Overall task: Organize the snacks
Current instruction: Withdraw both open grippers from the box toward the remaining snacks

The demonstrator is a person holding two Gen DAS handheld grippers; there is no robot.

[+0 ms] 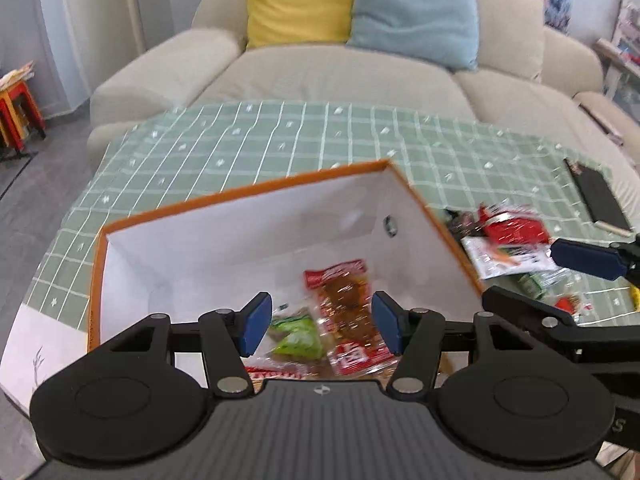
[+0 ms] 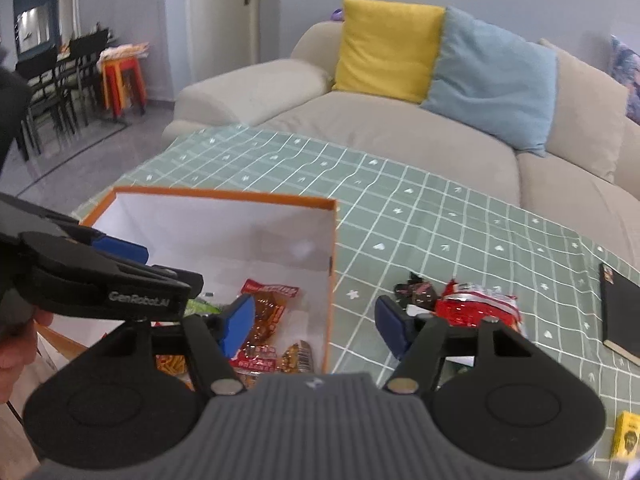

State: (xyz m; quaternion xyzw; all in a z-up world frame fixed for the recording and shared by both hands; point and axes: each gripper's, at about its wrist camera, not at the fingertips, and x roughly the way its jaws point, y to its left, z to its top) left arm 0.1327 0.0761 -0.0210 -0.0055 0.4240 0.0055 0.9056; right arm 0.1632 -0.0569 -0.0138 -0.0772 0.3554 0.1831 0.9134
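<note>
The table [image 2: 420,216] wore a green checked cloth. On it sat an orange-rimmed white box [image 2: 224,196], a heap of red and dark snack packets [image 2: 476,304] just beside it, a black notebook [image 2: 624,312] and a small yellow packet [image 2: 626,434].

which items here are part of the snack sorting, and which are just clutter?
Job:
- orange box, open
- snack packets in the box
- loose snack pile on the cloth beside the box
- left gripper and right gripper, both open and empty

Lying about:
- black notebook
- small yellow box
- sofa cushions
</note>
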